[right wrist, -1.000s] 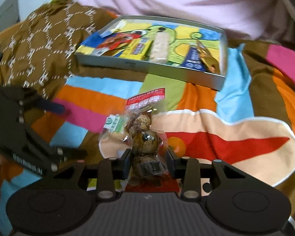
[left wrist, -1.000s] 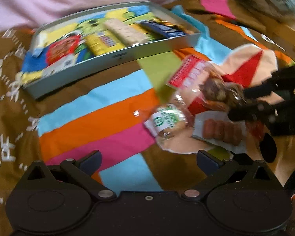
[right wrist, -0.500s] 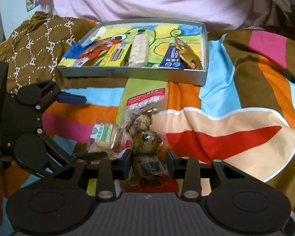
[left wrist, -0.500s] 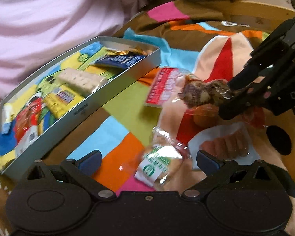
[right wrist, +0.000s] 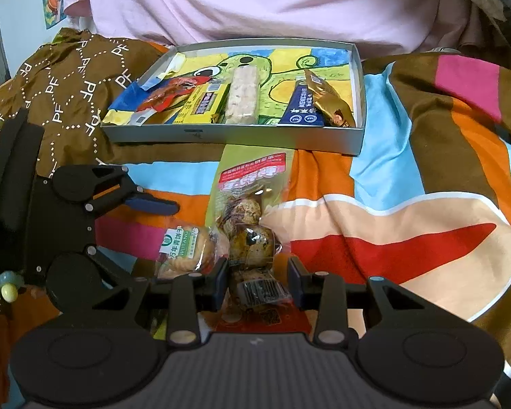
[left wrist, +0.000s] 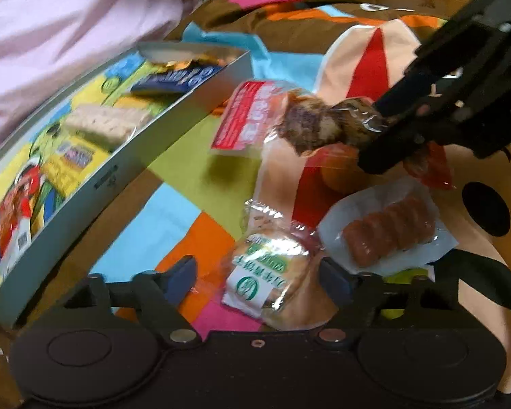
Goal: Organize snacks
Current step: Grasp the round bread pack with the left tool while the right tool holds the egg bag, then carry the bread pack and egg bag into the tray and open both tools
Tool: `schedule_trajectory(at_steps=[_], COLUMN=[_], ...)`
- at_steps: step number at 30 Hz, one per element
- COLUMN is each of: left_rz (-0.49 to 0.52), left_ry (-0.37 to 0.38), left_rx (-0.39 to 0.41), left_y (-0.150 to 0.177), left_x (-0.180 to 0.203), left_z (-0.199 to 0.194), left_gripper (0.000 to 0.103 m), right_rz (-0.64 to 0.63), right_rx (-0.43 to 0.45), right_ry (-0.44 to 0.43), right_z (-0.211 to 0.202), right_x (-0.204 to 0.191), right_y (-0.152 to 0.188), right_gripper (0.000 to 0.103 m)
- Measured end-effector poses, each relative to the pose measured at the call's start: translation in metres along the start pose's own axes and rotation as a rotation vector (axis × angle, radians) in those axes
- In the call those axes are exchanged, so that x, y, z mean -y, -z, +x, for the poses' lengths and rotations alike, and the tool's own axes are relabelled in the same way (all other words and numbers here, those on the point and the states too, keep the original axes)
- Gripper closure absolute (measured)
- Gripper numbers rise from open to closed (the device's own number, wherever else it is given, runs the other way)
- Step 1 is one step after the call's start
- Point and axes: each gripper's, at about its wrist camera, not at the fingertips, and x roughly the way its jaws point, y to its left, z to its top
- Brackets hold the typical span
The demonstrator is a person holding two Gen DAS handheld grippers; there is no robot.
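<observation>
While closing round biscuit packet (left wrist: pixel 272 279), left fingers (left wrist: pixel 184 277) apparently untouching, right fingers (right wrist: pixel 218 283) gripping egg pack (right wrist: pixel 248 235)

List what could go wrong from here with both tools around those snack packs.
1. The left tool is closing around the biscuit pack, whose crinkly wrapper may slip or the biscuits crack.
2. The right tool holds the quail egg pack by one end, so it could swing or drop.
3. The sausage pack lies right beside the biscuits and may get nudged.
</observation>
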Motion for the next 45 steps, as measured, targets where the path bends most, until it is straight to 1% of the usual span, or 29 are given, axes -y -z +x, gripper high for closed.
schedule_trajectory(at_steps=[1,3,8,9,10,12,14,18,21,25,30,33,35,37,39,45], left_rz=[-0.019,-0.073,-0.255,-0.298,-0.341,-0.445,-0.51,-0.527,-0.573,-0.688,-0.831,-0.894,-0.938,-0.965,-0.958,-0.929], left_ry=[0.001,0.008,0.025,0.03,0.042,0.065,0.084,0.062,0.04,0.007,0.022,0.0,0.01,0.002,-0.038,-0.171], left_rx=[-0.011,-0.021,-0.065,-0.075,-0.084,-0.097,-0.103,-0.121,-0.133,-0.144,-0.138,-0.118,-0.093,-0.056,-0.009,0.166], left_y=[0.001,0.002,0.004,0.005,0.006,0.011,0.015,0.02,0.023,0.027,0.034,0.038,0.04,0.041,0.036,0.018], left_x=[-0.002,-0.005,-0.012,-0.013,-0.014,-0.017,-0.019,-0.014,-0.013,-0.015,-0.024,-0.03,-0.034,-0.038,-0.039,-0.051], left_z=[0.001,0.0,-0.005,-0.006,-0.008,-0.012,-0.015,-0.022,-0.027,-0.035,-0.041,-0.048,-0.054,-0.06,-0.07,-0.096], left_gripper=[0.032,0.033,0.036,0.04,0.049,0.049,0.049,0.049,0.05,0.05,0.05,0.05,0.05,0.05,0.05,0.05], right_rz=[-0.001,-0.009,-0.025,-0.031,-0.037,-0.048,-0.055,-0.07,-0.074,-0.086,-0.103,-0.113,-0.113,-0.107,-0.093,-0.026], right_rx=[-0.002,-0.005,0.0,0.004,0.008,0.018,0.027,0.044,0.056,0.07,0.086,0.086,0.086,0.087,0.092,0.177], right_ry=[0.001,0.005,0.022,0.028,0.034,0.043,0.046,0.056,0.055,0.058,0.059,0.06,0.062,0.074,0.085,0.094], right_z=[0.001,0.002,0.0,0.0,-0.001,-0.003,-0.005,-0.008,-0.011,-0.013,-0.013,-0.012,-0.011,-0.011,-0.012,-0.023], right_x=[0.0,-0.001,-0.003,-0.004,-0.005,-0.007,-0.008,-0.011,-0.012,-0.015,-0.023,-0.026,-0.027,-0.027,-0.028,-0.029], right_y=[0.0,0.0,0.001,0.002,0.002,0.003,0.004,0.005,0.005,0.003,-0.002,-0.003,-0.004,-0.006,-0.01,-0.029], right_gripper=[0.062,0.062,0.062,0.062,0.062,0.062,0.062,0.062,0.062,0.062,0.062,0.062,0.062,0.062,0.062,0.062])
